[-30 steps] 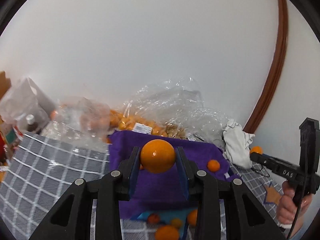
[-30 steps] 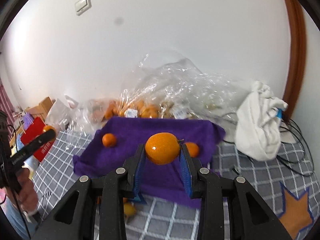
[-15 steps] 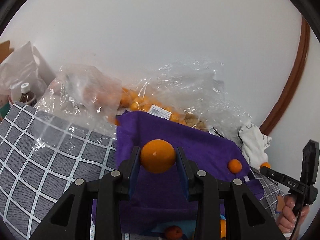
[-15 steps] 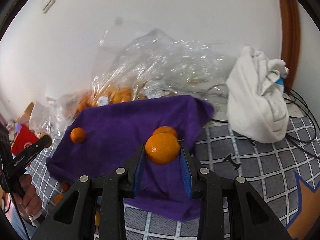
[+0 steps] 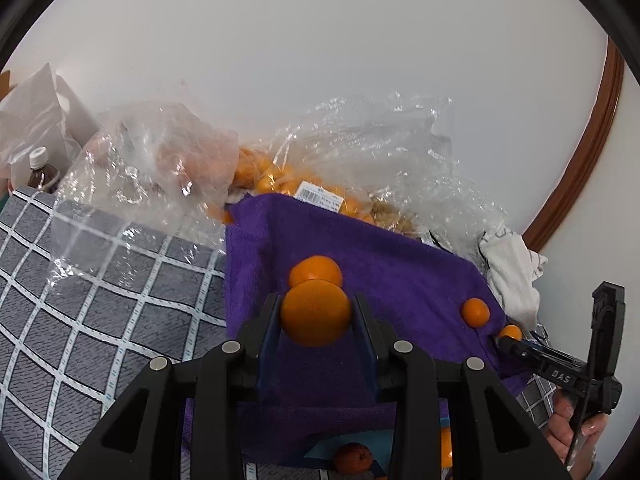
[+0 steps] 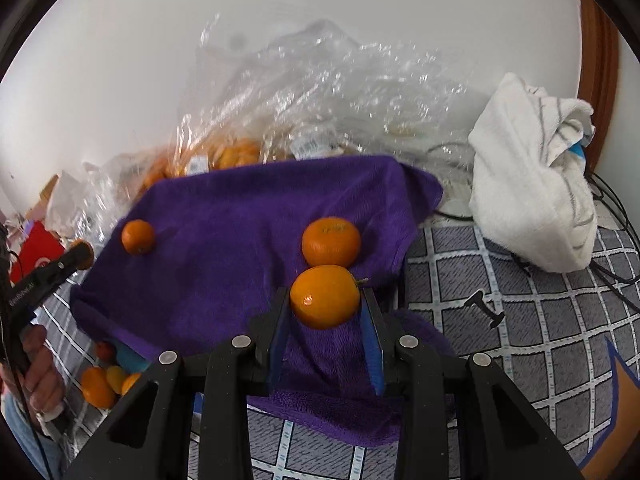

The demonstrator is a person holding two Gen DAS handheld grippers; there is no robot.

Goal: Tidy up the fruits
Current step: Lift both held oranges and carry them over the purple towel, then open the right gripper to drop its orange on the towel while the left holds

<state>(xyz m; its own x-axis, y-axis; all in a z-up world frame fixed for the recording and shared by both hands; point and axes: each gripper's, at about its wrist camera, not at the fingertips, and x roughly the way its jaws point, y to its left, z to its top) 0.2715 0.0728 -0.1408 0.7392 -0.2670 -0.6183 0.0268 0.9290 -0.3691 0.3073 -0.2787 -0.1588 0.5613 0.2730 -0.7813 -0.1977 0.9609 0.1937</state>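
Observation:
My left gripper (image 5: 316, 320) is shut on an orange (image 5: 315, 308), held just above the purple cloth (image 5: 392, 264). Right behind it a second orange (image 5: 316, 269) lies on the cloth, and a smaller one (image 5: 475, 312) rests near the right edge. My right gripper (image 6: 325, 308) is shut on another orange (image 6: 324, 294), low over the same purple cloth (image 6: 240, 216). Just beyond it an orange (image 6: 331, 241) lies on the cloth, with a small orange (image 6: 138, 237) at the far left. Each gripper appears at the edge of the other's view, held by a hand.
Clear plastic bags (image 5: 360, 152) holding several oranges lie against the wall behind the cloth. A white bundled cloth (image 6: 532, 184) and black cables (image 6: 612, 264) sit to the right. Loose oranges (image 6: 98, 386) lie by the cloth's front edge. A bottle (image 5: 38, 172) stands far left on the grey checked mat (image 5: 100, 300).
Both grippers have come down and tilted toward the purple cloth, each still holding its orange. The cloth and the oranges lying on it now look nearer and larger.

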